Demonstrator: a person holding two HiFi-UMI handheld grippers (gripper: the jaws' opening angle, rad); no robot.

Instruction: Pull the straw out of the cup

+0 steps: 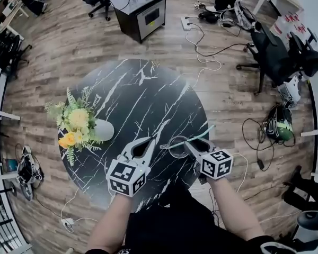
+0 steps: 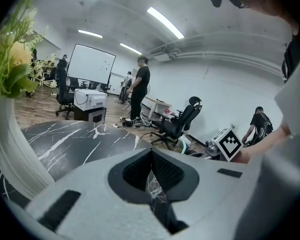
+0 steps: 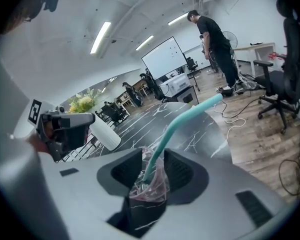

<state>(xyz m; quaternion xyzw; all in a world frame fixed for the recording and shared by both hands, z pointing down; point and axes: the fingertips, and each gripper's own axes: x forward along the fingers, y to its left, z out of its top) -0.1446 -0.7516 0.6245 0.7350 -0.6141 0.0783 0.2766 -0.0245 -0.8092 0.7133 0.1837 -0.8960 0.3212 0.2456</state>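
Already clamped: the right gripper [image 3: 152,154] is squeezing the clear cup [image 3: 150,189] above the marble table [image 1: 127,89], with the teal straw [image 3: 182,116] poking out.
The left gripper [image 2: 151,154] is waiting just beside it, jaws pressed together on nothing I can name. The thin cup wall is crumpling, so it may be pinching the straw; a skewed tug could drag the cup loose.

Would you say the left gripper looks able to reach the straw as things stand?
Probably yes: the straw juts free above the cup held by the right gripper, and the left gripper sits close beside it with nothing between.
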